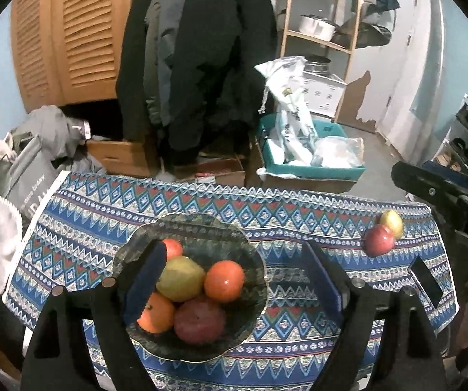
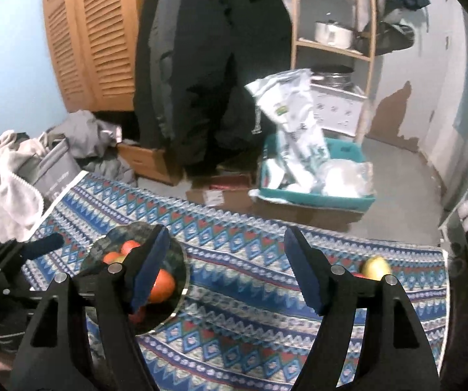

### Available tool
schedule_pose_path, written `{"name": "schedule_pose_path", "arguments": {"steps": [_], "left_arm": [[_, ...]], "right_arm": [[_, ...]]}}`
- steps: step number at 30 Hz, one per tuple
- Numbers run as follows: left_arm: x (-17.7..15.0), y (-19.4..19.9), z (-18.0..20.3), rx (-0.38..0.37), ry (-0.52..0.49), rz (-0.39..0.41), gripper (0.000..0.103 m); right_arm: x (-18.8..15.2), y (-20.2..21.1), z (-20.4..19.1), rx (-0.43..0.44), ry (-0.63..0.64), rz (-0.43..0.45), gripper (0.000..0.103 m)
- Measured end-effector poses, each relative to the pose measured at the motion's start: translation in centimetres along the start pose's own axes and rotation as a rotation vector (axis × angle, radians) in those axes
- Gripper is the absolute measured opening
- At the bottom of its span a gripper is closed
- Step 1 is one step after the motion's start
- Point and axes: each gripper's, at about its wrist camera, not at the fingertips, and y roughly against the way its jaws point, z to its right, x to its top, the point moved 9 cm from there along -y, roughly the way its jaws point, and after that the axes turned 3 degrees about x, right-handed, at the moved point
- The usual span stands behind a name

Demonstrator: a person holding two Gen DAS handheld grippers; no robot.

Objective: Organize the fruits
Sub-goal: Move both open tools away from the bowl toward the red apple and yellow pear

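Now both grippers, left gripper [image 1: 234,280] and right gripper [image 2: 227,267], hold their jaws wide and empty; approach the red apple [image 1: 378,244] at right from above, toward the bowl [image 1: 253,254].

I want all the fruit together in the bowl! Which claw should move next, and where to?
Probably the right claw: it is open and empty, so it could swing toward the yellow fruit and red fruit, which lie touching on the cloth, outside the bowl that already holds five fruits. The left claw hangs open above the bowl.

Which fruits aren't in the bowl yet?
The red apple and the yellow fruit touching it, alone on the cloth; all others sit in the bowl.
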Motion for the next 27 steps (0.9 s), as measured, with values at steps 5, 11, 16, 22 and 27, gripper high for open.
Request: {"name": "schedule_pose_path", "arguments": {"steps": [5, 11, 16, 22, 27], "left_arm": [[0.4, 0.6, 1.7, -0.013, -0.019, 0.01, 0.086], [0.8, 1.2, 3.7, -0.029, -0.045, 0.019, 0.086], [1.1, 1.9, 5.7, -0.04, -0.073, 0.031, 0.086], [1.4, 2.5, 8.1, -0.055, -0.102, 0.041, 0.088], [1.4, 2.9, 10.3, -0.074, -0.127, 0.038, 0.088]], "right_arm": [[0.0, 1.7, 2.2, -0.022, -0.028, 0.027, 0.075], [-0.3, 3.6, 4.7, -0.07, -0.038, 0.052, 0.079], [-0.8, 5.1, 6.6, -0.096, -0.057, 0.066, 0.08], [-1.7, 6.9, 8.5, -0.123, -0.069, 0.08, 0.08], [-2.5, 8.2, 10.4, -0.143, -0.091, 0.086, 0.08]]}}
